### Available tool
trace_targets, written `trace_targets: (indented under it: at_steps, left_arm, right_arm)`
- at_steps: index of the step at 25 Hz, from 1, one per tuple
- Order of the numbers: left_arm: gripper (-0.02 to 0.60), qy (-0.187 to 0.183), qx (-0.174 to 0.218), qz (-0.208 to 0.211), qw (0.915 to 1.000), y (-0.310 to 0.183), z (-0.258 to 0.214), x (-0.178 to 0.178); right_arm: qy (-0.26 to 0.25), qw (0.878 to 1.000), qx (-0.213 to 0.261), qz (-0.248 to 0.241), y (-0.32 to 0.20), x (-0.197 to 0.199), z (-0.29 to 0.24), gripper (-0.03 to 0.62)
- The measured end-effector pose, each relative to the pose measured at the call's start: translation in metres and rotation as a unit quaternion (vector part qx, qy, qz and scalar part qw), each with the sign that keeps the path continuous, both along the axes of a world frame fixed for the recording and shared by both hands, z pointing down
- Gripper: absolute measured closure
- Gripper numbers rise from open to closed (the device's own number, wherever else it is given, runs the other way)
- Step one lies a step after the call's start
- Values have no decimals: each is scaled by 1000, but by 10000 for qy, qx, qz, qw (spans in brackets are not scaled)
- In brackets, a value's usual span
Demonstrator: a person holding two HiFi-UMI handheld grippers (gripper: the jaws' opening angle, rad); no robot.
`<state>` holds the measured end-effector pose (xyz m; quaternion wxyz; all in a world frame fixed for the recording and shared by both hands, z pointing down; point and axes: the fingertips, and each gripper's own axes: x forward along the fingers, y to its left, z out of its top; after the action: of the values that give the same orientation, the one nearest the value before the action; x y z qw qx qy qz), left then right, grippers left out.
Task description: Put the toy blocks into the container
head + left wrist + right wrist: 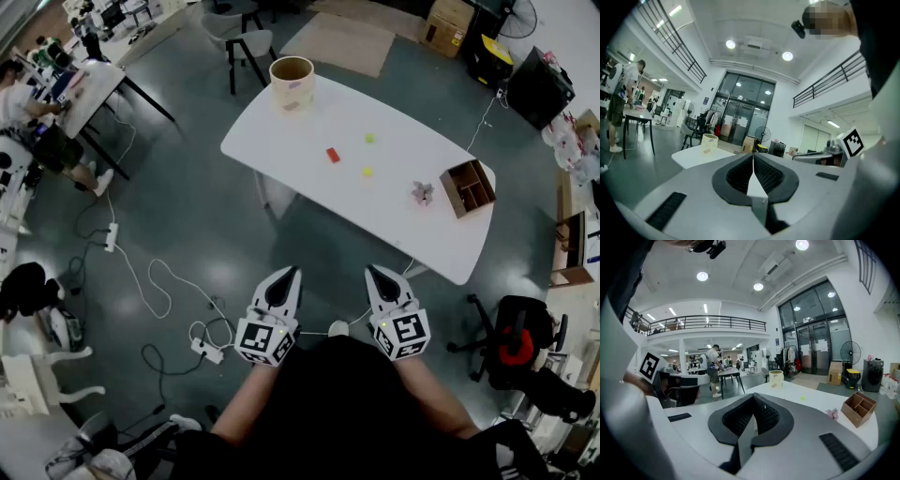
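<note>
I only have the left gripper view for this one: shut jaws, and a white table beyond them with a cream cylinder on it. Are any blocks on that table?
Observer: Yes. The head view shows a red block, a green block and a yellow block lying loose on the table.
Operator: Anything else up there?
Observer: A brown box with compartments sits near the right end, and a small pink toy lies beside it.
Operator: And the right gripper?
Observer: The right gripper is shut on nothing, held short of the table's near edge.
</note>
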<state>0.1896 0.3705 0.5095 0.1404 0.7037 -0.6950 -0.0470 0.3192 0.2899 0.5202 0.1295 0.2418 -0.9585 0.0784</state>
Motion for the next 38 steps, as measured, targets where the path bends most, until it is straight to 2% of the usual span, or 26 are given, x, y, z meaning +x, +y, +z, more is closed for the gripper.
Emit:
trace_targets:
  at_steps: [5, 10, 15, 22, 28, 32, 33, 34, 35, 38]
  left_arm:
    - [574, -161, 16, 108, 9998, -11, -8, 37]
    - [574, -321, 42, 106, 9994, -11, -12, 45]
    - [574, -271, 46, 9, 9996, -10, -10, 49]
    - [574, -312, 27, -69, 9995, -10, -10, 50]
    - [574, -234, 22, -17, 9997, -9, -10, 48]
    - [571, -313, -32, -10, 9995, -8, -6, 46]
    - [548, -264, -47, -32, 9996, -7, -4, 45]
    - [488, -185, -67, -73, 9998, -7, -2, 42]
    - [434, -112, -88, -129, 9998, -6, 0, 40]
    - [373, -102, -131, -259, 9995, -4, 6, 37]
  right_arm:
    - [-85, 9997, 195, 75, -18, 34, -15, 595]
    - [-117, 9989, 458, -43, -13, 36, -19, 595]
    - [-274, 9994, 157, -118, -12, 35, -18, 595]
    - [-454, 9987, 117, -198, -16, 38, -20, 594]
    - [-454, 9990, 15, -51, -21, 41, -14, 594]
    - [-439, 9988, -168, 126, -26, 47, -11, 587]
    - [-422, 9988, -197, 170, -27, 49, -8, 539]
    - [-374, 9988, -223, 212, -28, 51, -5, 446]
    - [-300, 9989, -250, 253, -29, 53, -1, 408]
    - [-113, 9988, -338, 337, -30, 61, 10, 376]
